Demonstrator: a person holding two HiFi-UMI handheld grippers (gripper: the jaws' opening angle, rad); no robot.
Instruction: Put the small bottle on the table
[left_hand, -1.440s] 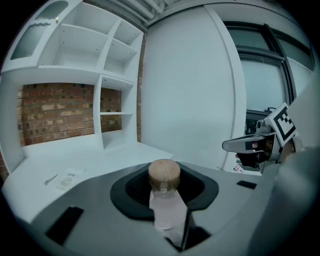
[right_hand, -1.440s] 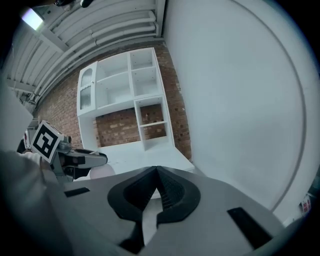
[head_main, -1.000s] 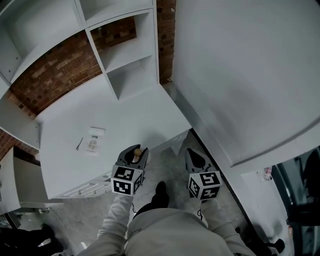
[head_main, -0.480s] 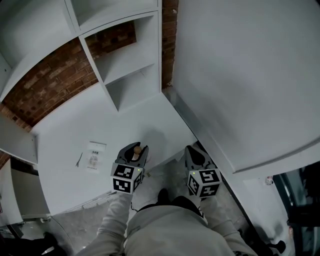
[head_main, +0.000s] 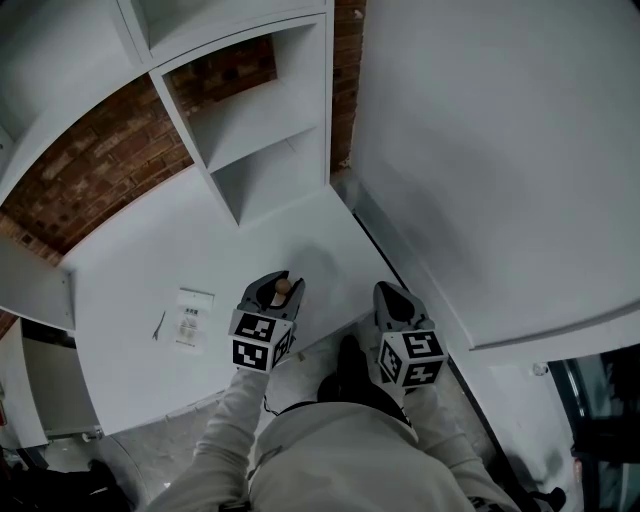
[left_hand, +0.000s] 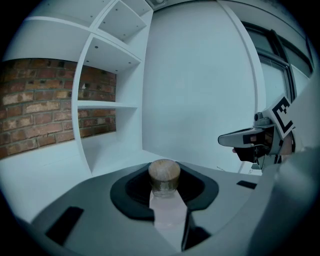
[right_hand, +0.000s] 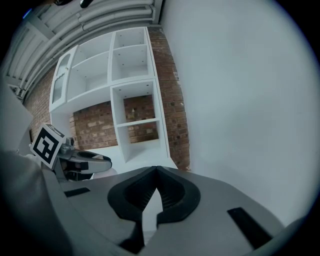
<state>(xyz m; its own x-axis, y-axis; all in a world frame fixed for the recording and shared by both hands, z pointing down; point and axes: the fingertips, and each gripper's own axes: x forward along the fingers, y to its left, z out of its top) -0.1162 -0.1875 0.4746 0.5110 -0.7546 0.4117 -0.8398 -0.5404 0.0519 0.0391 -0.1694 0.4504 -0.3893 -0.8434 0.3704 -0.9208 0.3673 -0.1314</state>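
Head view: left gripper (head_main: 280, 284) held over the near edge of the white table (head_main: 140, 250). Left gripper view: jaws clamped on the small bottle (left_hand: 167, 210), clear body pinched between them, cork stopper poking out past the tips. Bottle is off the table surface, inside that grip. Right gripper (head_main: 392, 298) sits just to the right of the left one, apart from it; jaws pressed together, nothing between them (right_hand: 156, 175). Paper slip (head_main: 190, 312) lies on the table left of the left gripper. Shelf unit (head_main: 250, 130) stands ahead of both.

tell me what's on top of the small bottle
A rounded brown stopper caps the small bottle. The left gripper, shut on it, hides its lower body and base.
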